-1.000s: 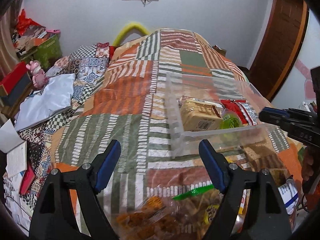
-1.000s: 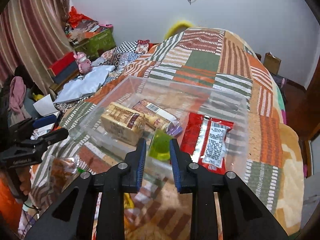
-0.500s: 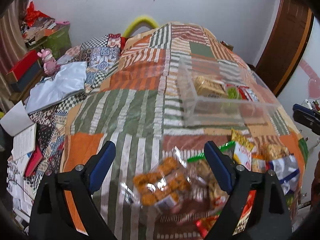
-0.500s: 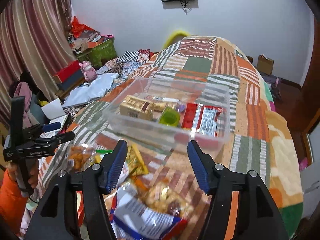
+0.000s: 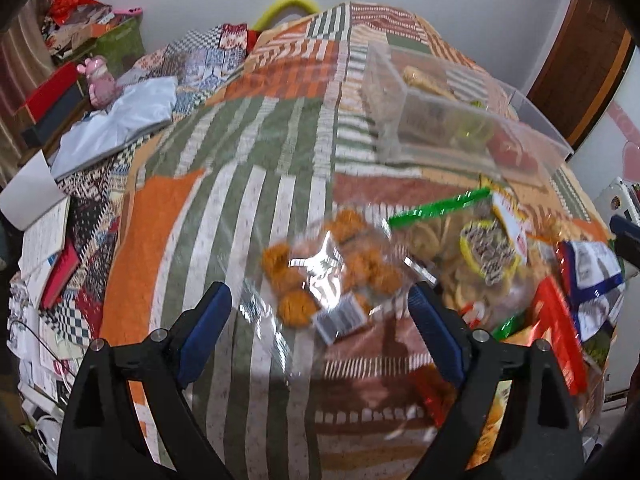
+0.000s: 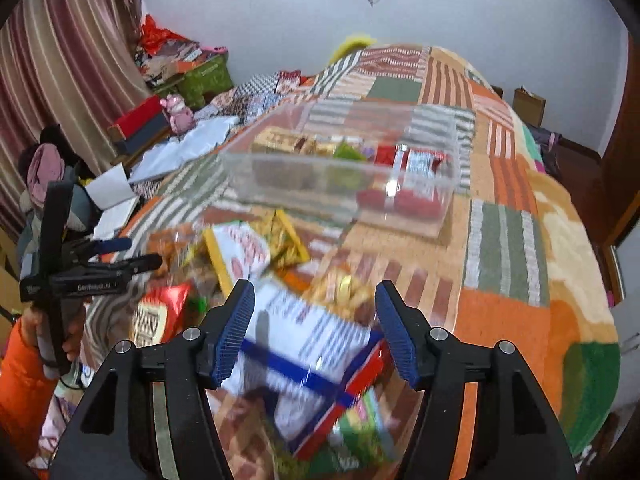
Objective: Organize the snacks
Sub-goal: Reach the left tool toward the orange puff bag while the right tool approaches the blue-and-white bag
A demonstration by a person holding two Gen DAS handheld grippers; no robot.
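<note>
Two grippers are out in front of us, and both have nothing in them. Our left gripper (image 5: 320,316) has its jaws spread very wide. They have just been opening a bit more, and they hang over a clear bag of orange snacks (image 5: 332,268) without pinching it. We think the jaws are that wide so they can fit around the puffy bag. Our right gripper (image 6: 316,328) has its jaws about half open. They have just been opening too, and nothing is squeezed between them. Under them lies a white packet with a blue stripe (image 6: 308,352), not touched yet as far as we can tell.

Both bags belong to the snack pile (image 6: 240,264). The pile sits on the side of the clear box (image 6: 344,176) that is closest to us. Some snacks are already in the clear box: a tan packet, something green and a red packet. We think they went there first, and the pile is what is left to sort. So the job looks partly done.

Everything lies on a bed with a patchwork blanket (image 6: 504,240) in orange, green and striped squares. It is soft and bumpy, so bags may slide or tip. To the left of the clear box, past the edge of the bed, we see books, a pink toy (image 5: 100,84) and red and green boxes. Behind the clear box is a white wall. A brown door stands to its right, and a striped curtain hangs far to its left.
</note>
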